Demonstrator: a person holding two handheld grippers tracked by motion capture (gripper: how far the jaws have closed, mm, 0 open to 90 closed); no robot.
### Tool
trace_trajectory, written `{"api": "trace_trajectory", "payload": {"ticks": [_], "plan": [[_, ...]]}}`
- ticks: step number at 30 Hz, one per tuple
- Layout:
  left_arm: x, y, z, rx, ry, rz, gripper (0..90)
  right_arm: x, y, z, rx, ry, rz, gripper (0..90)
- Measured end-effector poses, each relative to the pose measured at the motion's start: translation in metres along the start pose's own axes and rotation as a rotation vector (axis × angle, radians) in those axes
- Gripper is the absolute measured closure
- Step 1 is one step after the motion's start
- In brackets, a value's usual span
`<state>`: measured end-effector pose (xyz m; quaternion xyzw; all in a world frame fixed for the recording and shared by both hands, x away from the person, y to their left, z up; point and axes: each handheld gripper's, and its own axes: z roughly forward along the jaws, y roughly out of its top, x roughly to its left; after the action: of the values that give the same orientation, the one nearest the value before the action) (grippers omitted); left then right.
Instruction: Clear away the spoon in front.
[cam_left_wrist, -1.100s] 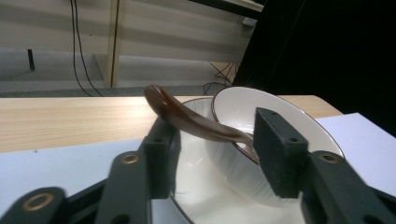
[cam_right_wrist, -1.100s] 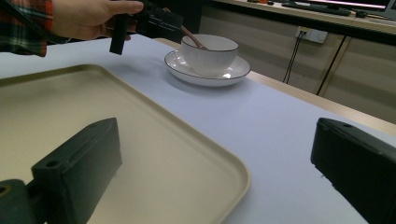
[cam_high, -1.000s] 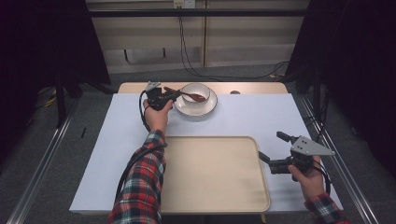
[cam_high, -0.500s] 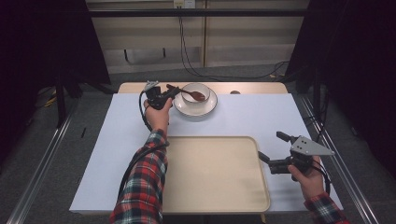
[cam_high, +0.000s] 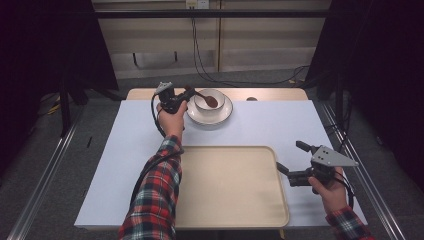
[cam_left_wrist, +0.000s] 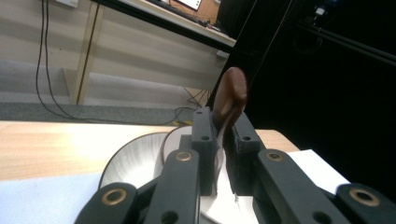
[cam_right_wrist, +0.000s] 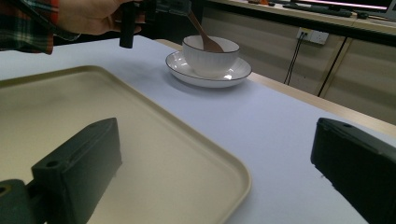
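A brown wooden spoon leans in a white bowl that stands on a white plate at the table's far middle. My left gripper reaches in from the bowl's left. Its jaws have just been closing and are now shut on the spoon's handle. In the left gripper view the handle is pinched between the black jaws, with the spoon's head rising above them. My right gripper is open and empty, held by the right rim of the beige tray.
A white mat covers most of the wooden table. The tray lies at the near middle with nothing on it. Cables hang down the far wall. Metal rails run along both sides of the table.
My left gripper's jaws have closed on the spoon's handle at the bowl. The right hand has kept still.
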<state>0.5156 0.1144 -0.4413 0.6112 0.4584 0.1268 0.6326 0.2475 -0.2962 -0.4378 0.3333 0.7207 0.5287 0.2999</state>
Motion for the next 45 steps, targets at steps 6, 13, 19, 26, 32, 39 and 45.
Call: {"api": "trace_trajectory", "payload": {"ticks": [6, 13, 19, 26, 32, 39, 45], "plan": [[-0.007, 0.007, 0.004, -0.012, -0.025, 0.011, 83.4, 0.0, 0.0, 0.0, 0.002, 0.0, 0.005, 1.4], [-0.011, 0.013, 0.005, -0.048, -0.032, 0.024, 83.8, 0.0, 0.0, 0.0, 0.003, 0.002, 0.001, 1.4], [-0.012, 0.02, 0.002, -0.05, -0.043, 0.042, 83.8, 0.0, 0.0, 0.0, 0.003, 0.007, 0.003, 1.4], [-0.015, 0.029, -0.003, -0.078, -0.051, 0.031, 83.8, 0.0, -0.001, 0.0, 0.006, 0.008, -0.001, 1.4], [-0.017, 0.036, -0.008, -0.102, -0.058, 0.029, 83.8, 0.0, 0.0, 0.0, 0.003, 0.008, 0.003, 1.4], [-0.021, 0.043, -0.013, -0.125, -0.077, 0.016, 83.8, 0.0, -0.001, 0.0, 0.008, 0.004, 0.002, 1.4], [-0.021, 0.046, -0.021, -0.103, -0.103, 0.061, 83.8, 0.0, -0.001, 0.001, 0.007, 0.004, -0.001, 1.4]]}}
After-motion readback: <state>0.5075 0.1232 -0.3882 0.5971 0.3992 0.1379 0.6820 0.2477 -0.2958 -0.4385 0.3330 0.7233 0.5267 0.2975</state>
